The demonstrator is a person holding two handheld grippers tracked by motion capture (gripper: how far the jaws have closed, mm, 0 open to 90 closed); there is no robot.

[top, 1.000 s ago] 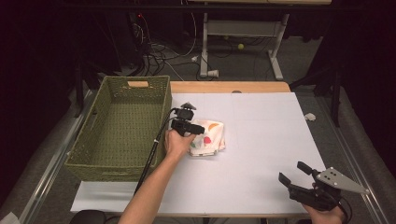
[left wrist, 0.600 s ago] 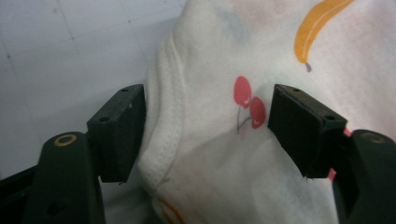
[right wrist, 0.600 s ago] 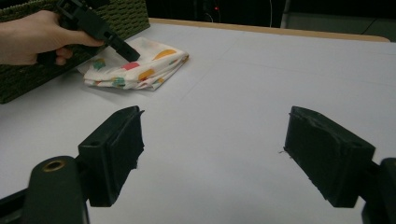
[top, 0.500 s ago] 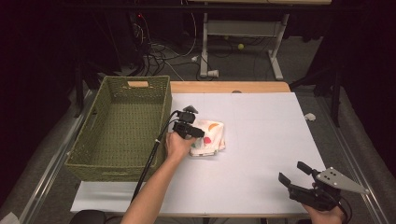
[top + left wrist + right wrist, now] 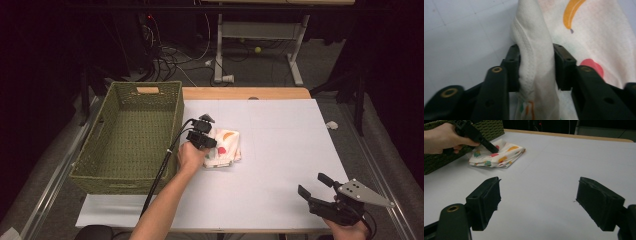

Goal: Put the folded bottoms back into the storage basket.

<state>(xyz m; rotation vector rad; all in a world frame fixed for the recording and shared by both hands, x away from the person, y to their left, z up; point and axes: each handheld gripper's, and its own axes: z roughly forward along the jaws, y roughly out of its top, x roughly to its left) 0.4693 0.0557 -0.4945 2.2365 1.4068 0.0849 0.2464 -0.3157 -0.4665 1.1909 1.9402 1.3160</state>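
white table (image 5: 280, 170), wood edge at top; dark room, cables above. left gripper (image 5: 536, 65) pinches the cloth (image 5: 225, 147) mid-frame, beside the basket (image 5: 130, 135). right gripper (image 5: 316, 186) wide, lower right.

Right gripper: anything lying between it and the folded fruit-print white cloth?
Nothing: bare white table separates the open right gripper from the cloth, in the right gripper view.

Black tongs (image 5: 537, 203): blocky pads, brass rivets; grey triangular plate (image 5: 364, 193); black cable (image 5: 159, 175); bare forearms.
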